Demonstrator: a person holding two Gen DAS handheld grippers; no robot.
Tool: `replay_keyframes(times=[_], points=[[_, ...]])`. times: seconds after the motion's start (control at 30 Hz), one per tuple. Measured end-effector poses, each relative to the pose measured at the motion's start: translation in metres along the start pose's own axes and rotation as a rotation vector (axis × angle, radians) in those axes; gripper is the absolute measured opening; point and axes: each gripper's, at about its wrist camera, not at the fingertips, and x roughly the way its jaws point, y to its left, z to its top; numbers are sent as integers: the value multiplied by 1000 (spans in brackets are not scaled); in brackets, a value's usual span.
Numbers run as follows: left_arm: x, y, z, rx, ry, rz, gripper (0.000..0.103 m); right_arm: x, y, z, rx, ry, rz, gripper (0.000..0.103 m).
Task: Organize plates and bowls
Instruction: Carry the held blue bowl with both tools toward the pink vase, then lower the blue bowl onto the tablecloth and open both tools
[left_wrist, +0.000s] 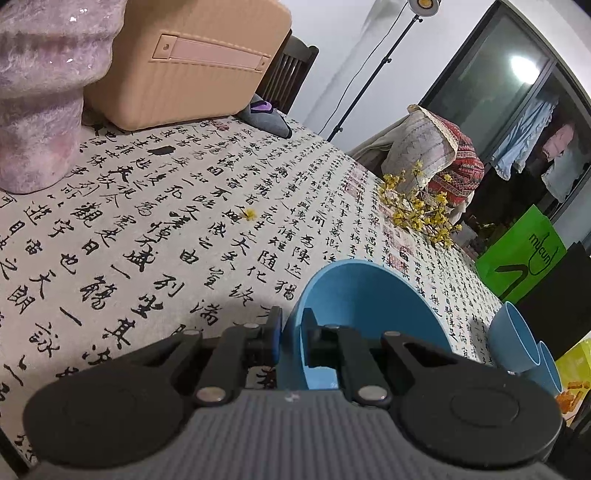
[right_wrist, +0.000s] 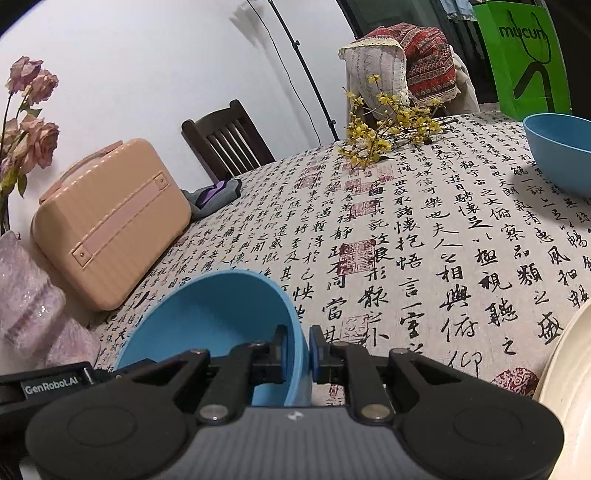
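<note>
While your left gripper (left_wrist: 291, 338) pinches the rim of a blue bowl (left_wrist: 369, 314), its housing hides the bowl's base. Your right gripper (right_wrist: 297, 349) clamps the opposite wall of the bowl (right_wrist: 214, 314). Just beside, a cream plate (right_wrist: 569, 376) is cut off at the frame edge. Farther across the calligraphy tablecloth (right_wrist: 424, 240), another blue bowl (right_wrist: 561, 147) sits partly cropped, with yellow flowers (right_wrist: 388, 129) and a beige case (right_wrist: 110, 221) behind.
</note>
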Motion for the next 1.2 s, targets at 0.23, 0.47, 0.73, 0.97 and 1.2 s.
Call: replay_keyframes(times=[0.23, 0.47, 0.73, 0.97, 1.2], points=[[-3, 1, 0, 19, -17, 5, 12, -6, -2, 4, -17, -23, 24, 18], [-14, 2, 1, 60, -64, -3, 19, -19, -7, 2, -60, -66, 23, 49], [-36, -3, -7, 130, -158, -29, 55, -48, -11, -3, -134, -153, 36, 82], [-64, -12, -26, 183, -278, -51, 93, -89, -25, -15, -229, -265, 34, 103], [-93, -30, -56, 273, -402, -88, 103, -130, -55, -23, -241, -340, -2, 103]])
